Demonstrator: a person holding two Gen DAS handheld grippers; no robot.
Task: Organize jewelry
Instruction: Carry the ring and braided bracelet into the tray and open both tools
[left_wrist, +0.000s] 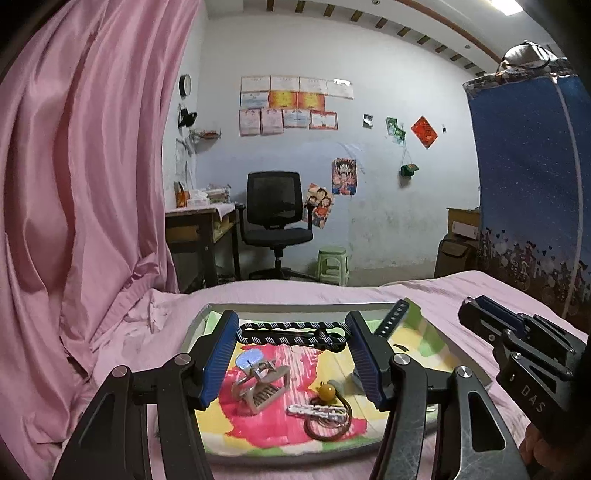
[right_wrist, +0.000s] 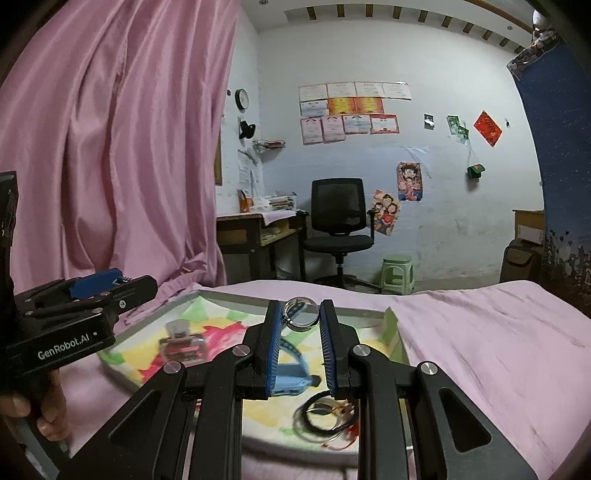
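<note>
Curtain (left_wrist: 85, 155) of pink cloth hangs at far left in both wrist views, and we note a pink sheet (left_wrist: 295, 291) covering the bed below it. On the sheet lies a shallow grey-rimmed tray (left_wrist: 295, 305) lined with a bright pink, yellow and green print.

From the left wrist camera we see the left gripper (left_wrist: 293, 328) with its blue-padded jaws spread wide. A black-and-white braided cord bracelet (left_wrist: 291, 332) spans the gap at the fingertips; we cannot tell if the pads actually press it. Lower in the tray, from left: a small perfume bottle (left_wrist: 258, 384) on its side, then a white bead strand (left_wrist: 317, 410) lying across a brown bangle (left_wrist: 328, 424), with a yellow bead (left_wrist: 327, 390) just behind them. A black perforated strap (left_wrist: 393, 318) rests against the tray's far right corner. At the right edge the right gripper's body is visible, marked "DAS".

From the right wrist camera the left gripper's body sits at left, lettered "GenRobot.AI", with a hand (right_wrist: 44, 410) below it. The perfume bottle appears blurred beyond. At centre the right gripper (right_wrist: 300, 314) is clamped on a silver ring (right_wrist: 300, 314), held at the fingertips above the tray's far rim. Below the jaws lie a light blue watch strap (right_wrist: 291, 380) and a blurred bundle of dark and silvery bangles (right_wrist: 321, 417).
</note>
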